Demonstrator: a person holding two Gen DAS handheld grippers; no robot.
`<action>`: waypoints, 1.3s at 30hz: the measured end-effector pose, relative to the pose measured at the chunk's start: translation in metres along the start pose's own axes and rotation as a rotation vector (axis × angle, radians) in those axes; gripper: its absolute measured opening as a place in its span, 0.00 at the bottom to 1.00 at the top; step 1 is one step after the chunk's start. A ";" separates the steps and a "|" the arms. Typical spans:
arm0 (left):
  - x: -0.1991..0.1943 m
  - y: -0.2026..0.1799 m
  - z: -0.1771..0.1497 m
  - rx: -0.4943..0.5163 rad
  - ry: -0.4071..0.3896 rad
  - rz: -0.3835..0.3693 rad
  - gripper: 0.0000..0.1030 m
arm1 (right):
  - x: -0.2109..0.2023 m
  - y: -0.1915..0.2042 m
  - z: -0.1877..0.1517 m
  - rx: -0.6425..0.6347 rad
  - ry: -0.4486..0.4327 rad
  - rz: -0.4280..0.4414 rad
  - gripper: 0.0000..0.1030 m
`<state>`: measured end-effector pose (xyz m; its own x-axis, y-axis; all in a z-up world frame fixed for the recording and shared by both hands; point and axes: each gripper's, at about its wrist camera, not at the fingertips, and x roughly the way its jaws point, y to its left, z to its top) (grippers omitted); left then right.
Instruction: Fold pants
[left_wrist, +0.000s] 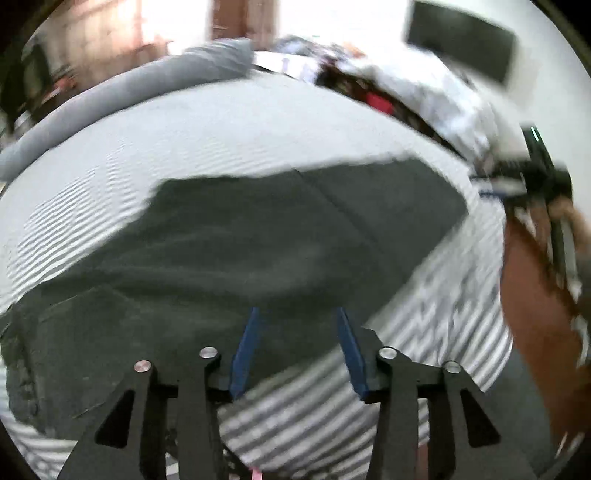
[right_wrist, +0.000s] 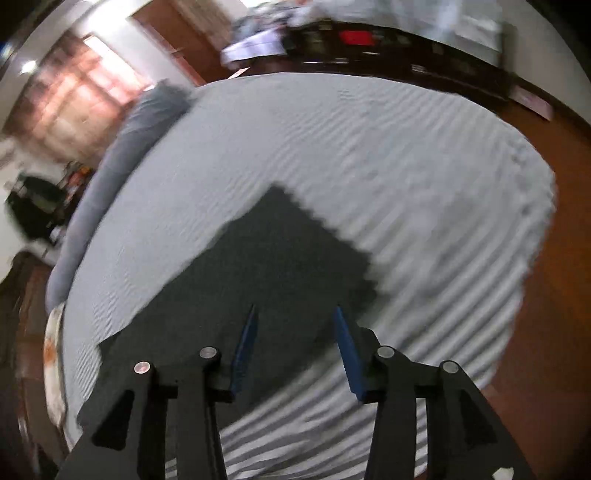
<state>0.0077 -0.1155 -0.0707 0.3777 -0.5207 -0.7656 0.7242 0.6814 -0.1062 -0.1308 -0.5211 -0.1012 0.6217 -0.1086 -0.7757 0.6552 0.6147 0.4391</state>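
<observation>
Left gripper (left_wrist: 297, 314): black frame with blue fingers (left_wrist: 245, 350) spread wide, nothing between them; poised over the near edge of the pants.
Right gripper (right_wrist: 293, 312): same build, blue fingers (right_wrist: 347, 354) likewise parted and holding nothing; above the pants' near end. Its body also shows at the right edge of the left wrist view (left_wrist: 543, 173).
Dark grey fabric pants (left_wrist: 236, 243): lying flat on the bed. In the left wrist view the long axis runs from lower left to upper right. In the right wrist view (right_wrist: 266, 273) it stretches away from the gripper, ending in a squared far edge.
Grey-and-white striped bedsheet (right_wrist: 369, 155): covers the bed beneath and around the pants.
Long grey bolster pillow (left_wrist: 122, 92): along the far left edge of the bed.
Brown wooden floor (right_wrist: 554, 258): right of the bed.
Writing: none legible; both views are motion-blurred.
</observation>
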 end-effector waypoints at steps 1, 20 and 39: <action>-0.004 0.008 0.005 -0.029 -0.021 0.025 0.47 | 0.002 0.019 0.000 -0.045 0.012 0.031 0.40; 0.075 0.114 0.015 -0.239 0.084 0.271 0.52 | 0.172 0.360 -0.053 -0.665 0.399 0.280 0.40; 0.076 0.114 -0.010 -0.214 0.010 0.259 0.52 | 0.215 0.398 -0.128 -0.846 0.522 0.385 0.22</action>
<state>0.1128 -0.0724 -0.1475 0.5272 -0.3119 -0.7904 0.4669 0.8835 -0.0371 0.2084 -0.1999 -0.1516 0.3311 0.4338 -0.8379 -0.1825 0.9007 0.3942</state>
